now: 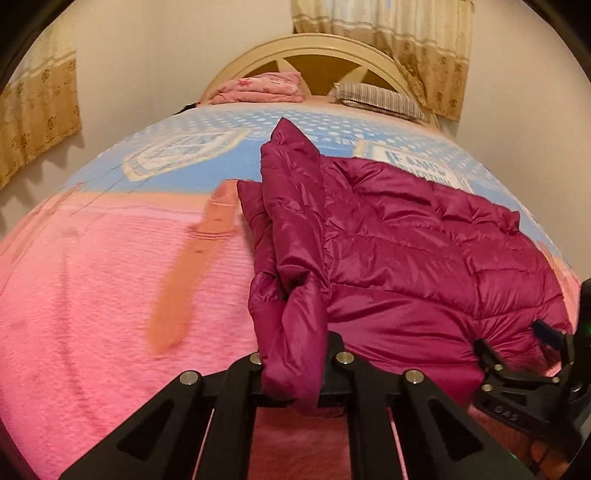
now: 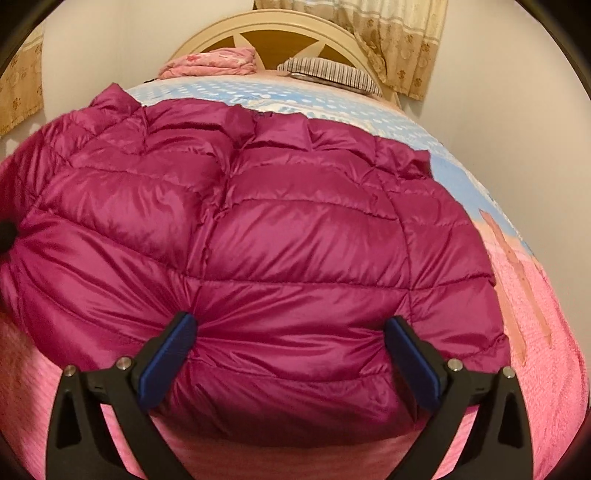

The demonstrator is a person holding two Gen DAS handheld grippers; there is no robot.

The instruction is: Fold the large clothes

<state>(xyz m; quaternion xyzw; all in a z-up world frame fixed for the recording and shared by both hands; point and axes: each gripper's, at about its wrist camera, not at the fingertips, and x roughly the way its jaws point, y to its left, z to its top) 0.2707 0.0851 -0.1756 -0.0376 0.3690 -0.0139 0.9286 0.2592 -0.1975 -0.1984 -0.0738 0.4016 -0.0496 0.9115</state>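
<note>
One glossy magenta quilted puffer jacket (image 2: 258, 229) lies spread on the bed's pink and blue patterned cover (image 1: 92, 295), its hem at the near edge and its collar end toward the headboard. The fabric is shiny, stitched into puffed horizontal channels, and creased where it bunches. Along the jacket's left side one sleeve (image 1: 291, 206) lies folded lengthwise over the body, its cuff end drawn toward the near edge.

The left gripper (image 1: 295, 373) is clenched on that sleeve's cuff end — the magenta fabric is pinched between the two black fingers and hangs below them. The right gripper (image 2: 291, 354) stands released, its two blue pads (image 2: 168, 363) spread wide on either side of the bulging hem; both pads look to be touching the fabric, but it is not squeezed.

At the far end of the bed, against the one arched cream headboard (image 2: 280, 26), lie one folded pink floral blanket (image 2: 214, 61) toward the left corner and one striped pillow (image 2: 328, 74) toward the right. Patterned beige curtains (image 1: 391, 40) hang behind — two panels can be counted in the left wrist view.
</note>
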